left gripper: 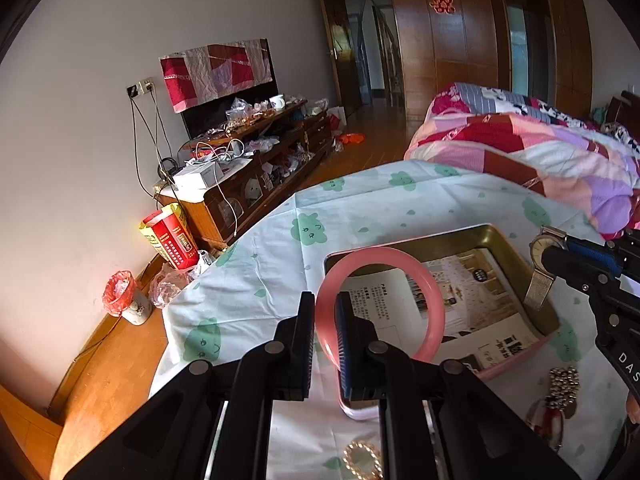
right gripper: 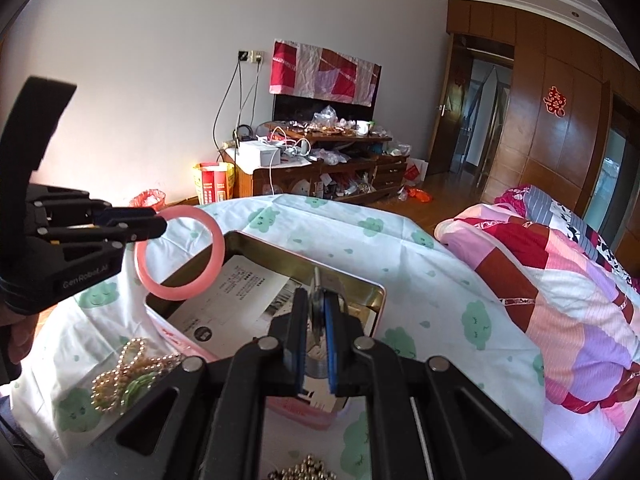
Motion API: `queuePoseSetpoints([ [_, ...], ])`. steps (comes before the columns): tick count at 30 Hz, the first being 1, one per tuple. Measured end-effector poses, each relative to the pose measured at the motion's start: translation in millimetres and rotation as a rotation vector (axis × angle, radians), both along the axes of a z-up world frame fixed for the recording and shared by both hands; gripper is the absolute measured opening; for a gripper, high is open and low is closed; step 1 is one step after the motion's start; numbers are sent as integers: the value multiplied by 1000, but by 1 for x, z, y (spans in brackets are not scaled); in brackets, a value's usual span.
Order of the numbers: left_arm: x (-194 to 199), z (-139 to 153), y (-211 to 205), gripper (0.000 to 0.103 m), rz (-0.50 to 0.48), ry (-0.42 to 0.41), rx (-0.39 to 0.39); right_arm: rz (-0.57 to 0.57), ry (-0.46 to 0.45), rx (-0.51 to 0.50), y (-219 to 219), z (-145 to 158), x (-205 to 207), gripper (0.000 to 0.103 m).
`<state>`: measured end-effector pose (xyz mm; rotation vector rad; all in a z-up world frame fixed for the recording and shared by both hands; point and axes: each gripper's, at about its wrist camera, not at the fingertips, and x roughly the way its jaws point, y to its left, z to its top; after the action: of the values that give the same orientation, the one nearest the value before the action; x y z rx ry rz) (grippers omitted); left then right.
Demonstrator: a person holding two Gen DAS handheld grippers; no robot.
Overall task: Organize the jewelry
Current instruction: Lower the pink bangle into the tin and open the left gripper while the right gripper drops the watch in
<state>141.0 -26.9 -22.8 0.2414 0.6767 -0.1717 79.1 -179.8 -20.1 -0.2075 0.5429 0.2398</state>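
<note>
My left gripper [left gripper: 325, 320] is shut on a pink bangle [left gripper: 436, 304], which hangs above the near left corner of an open tin box [left gripper: 516, 248] lined with printed paper. The right wrist view shows the same bangle [right gripper: 216, 240] at the tips of the left gripper [right gripper: 160, 226]. My right gripper [right gripper: 315, 320] is shut on a metal wristwatch [right gripper: 318, 308], over the tin [right gripper: 376, 296]. In the left wrist view that watch [left gripper: 540, 246] dangles its mesh strap at the tin's right rim, held by the right gripper [left gripper: 550, 258].
Bead necklaces [right gripper: 120, 372] and a gold bead bracelet [left gripper: 564, 384] lie on the cloud-print tablecloth [left gripper: 340, 216] near the tin. A gold round piece [left gripper: 362, 460] lies at the near edge. A quilted bed [right gripper: 560, 280] is to the right, a cluttered TV cabinet [right gripper: 320, 172] beyond.
</note>
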Motion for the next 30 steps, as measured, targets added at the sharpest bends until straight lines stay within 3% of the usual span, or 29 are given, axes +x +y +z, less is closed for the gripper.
queuePoseSetpoints([
  [15,36,-36,-19,11,-3,80,59,-17,61,-89,20,-31,39,10],
  [19,34,-41,-22,19,1,77,73,-42,86,-90,17,-38,44,10],
  [21,34,-42,-21,32,17,74,87,-49,95,-95,16,-41,46,15],
  [23,32,-41,-21,56,26,62,91,-57,91,-100,15,-42,45,26],
  [24,29,-40,-20,59,30,44,89,-62,85,-102,14,-42,43,37],
  [26,27,-39,-19,60,31,39,90,-69,71,-104,13,-40,42,48],
  [30,23,-37,-17,60,35,30,89,-75,52,-134,16,-38,36,49],
])
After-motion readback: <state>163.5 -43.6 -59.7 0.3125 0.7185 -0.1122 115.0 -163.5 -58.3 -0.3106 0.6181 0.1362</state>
